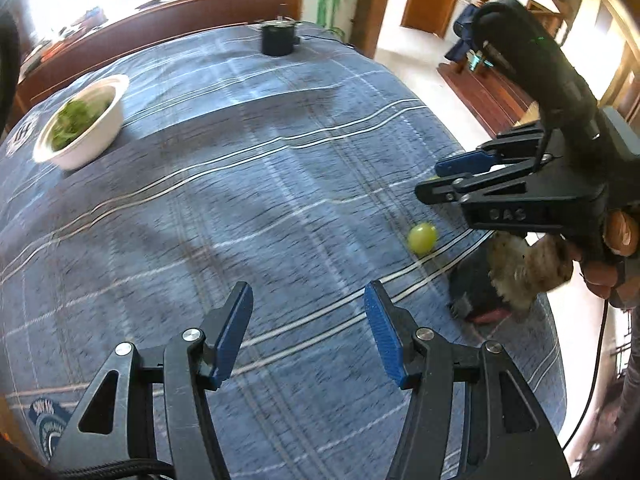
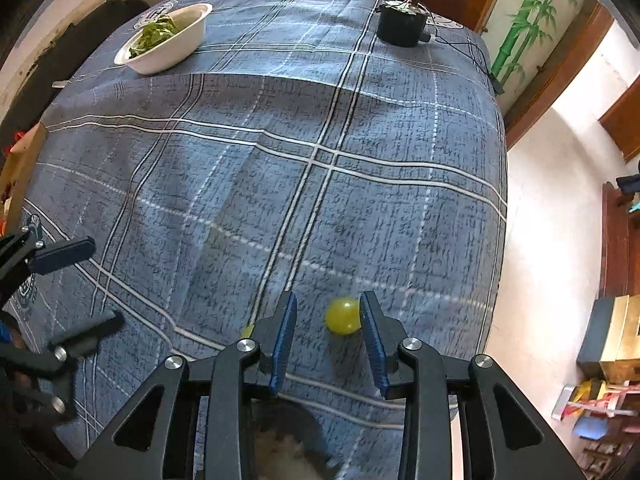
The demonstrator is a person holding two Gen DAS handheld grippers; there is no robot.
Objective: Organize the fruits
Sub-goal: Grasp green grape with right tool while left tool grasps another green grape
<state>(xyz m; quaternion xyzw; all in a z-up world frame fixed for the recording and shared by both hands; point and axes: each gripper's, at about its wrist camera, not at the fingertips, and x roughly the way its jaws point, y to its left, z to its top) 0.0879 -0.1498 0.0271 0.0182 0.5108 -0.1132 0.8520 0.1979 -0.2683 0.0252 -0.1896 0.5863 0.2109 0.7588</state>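
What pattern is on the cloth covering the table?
Blue cloth with white and dark plaid lines, clearest in the right wrist view.

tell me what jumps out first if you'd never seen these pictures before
A small green grape lies on the blue plaid cloth, near its edge, between the open fingers of the right gripper. At the cloth's far side a white bowl holds leafy greens, and a black pot stands at the opposite far corner.

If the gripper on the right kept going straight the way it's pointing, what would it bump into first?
Most likely the green grape, which sits just ahead between the open fingers of the right gripper, close to one pad. Beneath it lies only the blue plaid cloth. How far off the grape is remains hard to judge.
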